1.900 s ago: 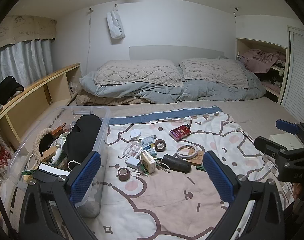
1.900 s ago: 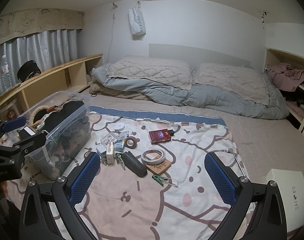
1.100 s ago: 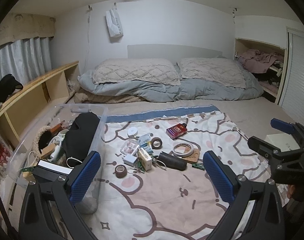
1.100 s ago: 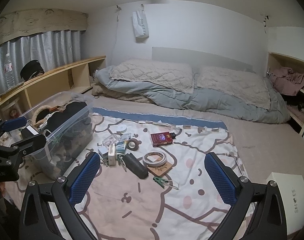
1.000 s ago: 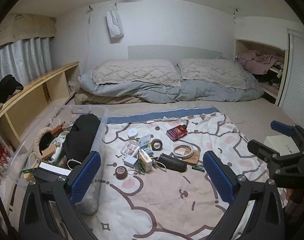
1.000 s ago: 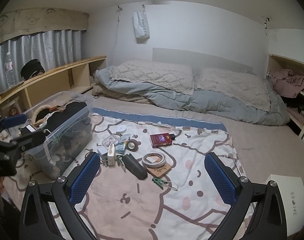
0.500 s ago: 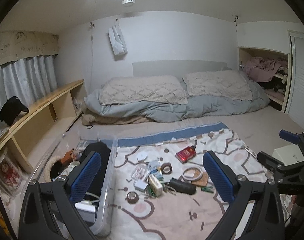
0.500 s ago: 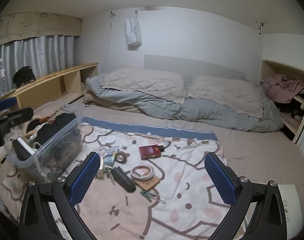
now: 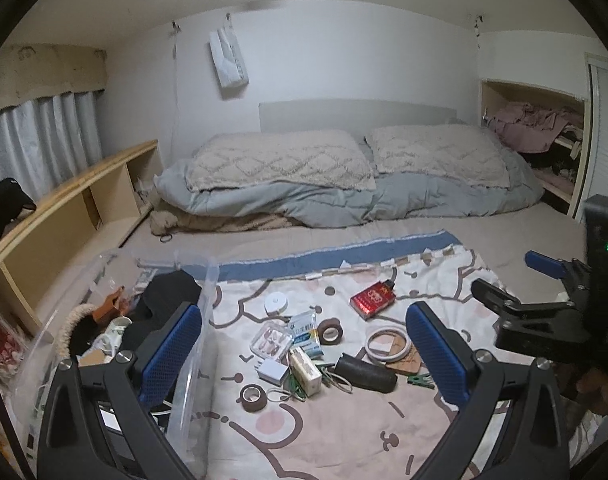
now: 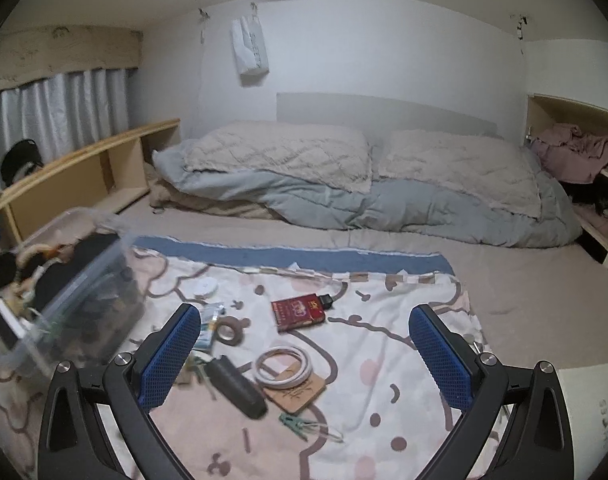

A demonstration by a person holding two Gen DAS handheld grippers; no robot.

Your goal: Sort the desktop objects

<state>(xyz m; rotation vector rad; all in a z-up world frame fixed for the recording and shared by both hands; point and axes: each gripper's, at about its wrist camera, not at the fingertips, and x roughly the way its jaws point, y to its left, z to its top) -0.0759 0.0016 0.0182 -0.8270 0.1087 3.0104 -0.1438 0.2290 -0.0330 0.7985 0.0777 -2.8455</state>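
On the bed, a blanket [image 9: 344, 420] carries the small items; the storage box [image 9: 191, 360] stands at its left edge, and the pillows [image 9: 279, 164] lie behind, near the wall.

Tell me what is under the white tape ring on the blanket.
The white tape ring lies partly on a brown card on the blanket. The card's covered part cannot be seen.
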